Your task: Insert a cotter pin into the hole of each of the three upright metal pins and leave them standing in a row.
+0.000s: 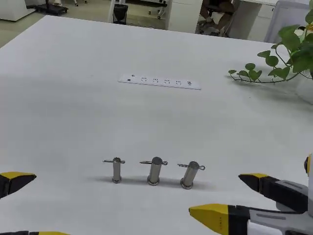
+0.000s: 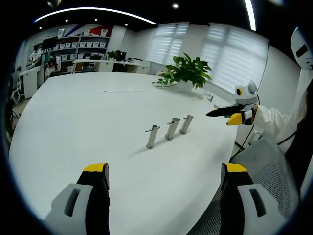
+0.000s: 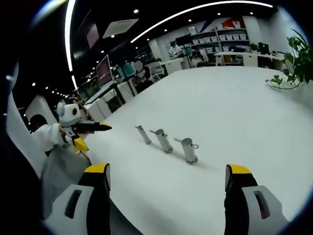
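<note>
Metal pins [image 1: 154,172] in row w/ cotter pins [image 1: 144,162], L claw [image 2: 165,169], R claw [image 3: 166,170] spread — empty

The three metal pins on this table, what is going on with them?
A person holds the left gripper and right gripper, both open and empty, apart from the pins. The left pin, middle pin and right pin stand in a row on the white table, each with a cotter pin through its top. The work looks finished.
</note>
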Demonstrator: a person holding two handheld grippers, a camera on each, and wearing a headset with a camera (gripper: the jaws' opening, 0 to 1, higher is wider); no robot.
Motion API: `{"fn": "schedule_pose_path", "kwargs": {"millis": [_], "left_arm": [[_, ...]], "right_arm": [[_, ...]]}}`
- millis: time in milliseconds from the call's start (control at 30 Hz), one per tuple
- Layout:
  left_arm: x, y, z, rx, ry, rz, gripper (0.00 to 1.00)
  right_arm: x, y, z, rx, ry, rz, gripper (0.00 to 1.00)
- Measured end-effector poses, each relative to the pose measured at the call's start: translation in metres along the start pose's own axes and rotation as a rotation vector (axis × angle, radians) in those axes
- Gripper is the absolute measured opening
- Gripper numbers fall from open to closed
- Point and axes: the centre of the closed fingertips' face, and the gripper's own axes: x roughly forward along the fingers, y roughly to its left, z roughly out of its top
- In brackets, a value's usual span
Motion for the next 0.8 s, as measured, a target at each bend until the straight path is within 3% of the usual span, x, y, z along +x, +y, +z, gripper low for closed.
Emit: {"fn": "schedule_pose_path", "kwargs": {"millis": [67,367,433,533,633,800], "left_arm": [[0.001,0.001,-0.002,0.008,0.008,0.004,0.88],[0.002,-0.009,-0.002,-0.009,-0.008,-0.022,0.99],[0.003,-0.010,-0.003,0.041,-0.004,-0.018,0.99],[0.004,-0.011,-0.008,0.036,0.026,-0.020,0.99],[0.005,-0.014,-0.009,0.023,0.018,-0.036,0.99],[0.006,-0.011,-0.008,-0.011,-0.002,-0.028,0.99]], "right_arm": [[0.002,0.001,-0.002,-0.003,0.019,-0.007,0.97],[0.002,0.006,0.003,-0.001,0.028,-0.008,0.98],[0.001,0.001,0.002,-0.005,0.038,-0.039,0.98],[0.000,0.000,0.000,0.000,0.046,-0.039,0.98],[0.000,-0.001,0.000,0.031,0.027,-0.026,0.98],[0.001,-0.003,-0.004,0.044,0.047,-0.027,0.98]]}}
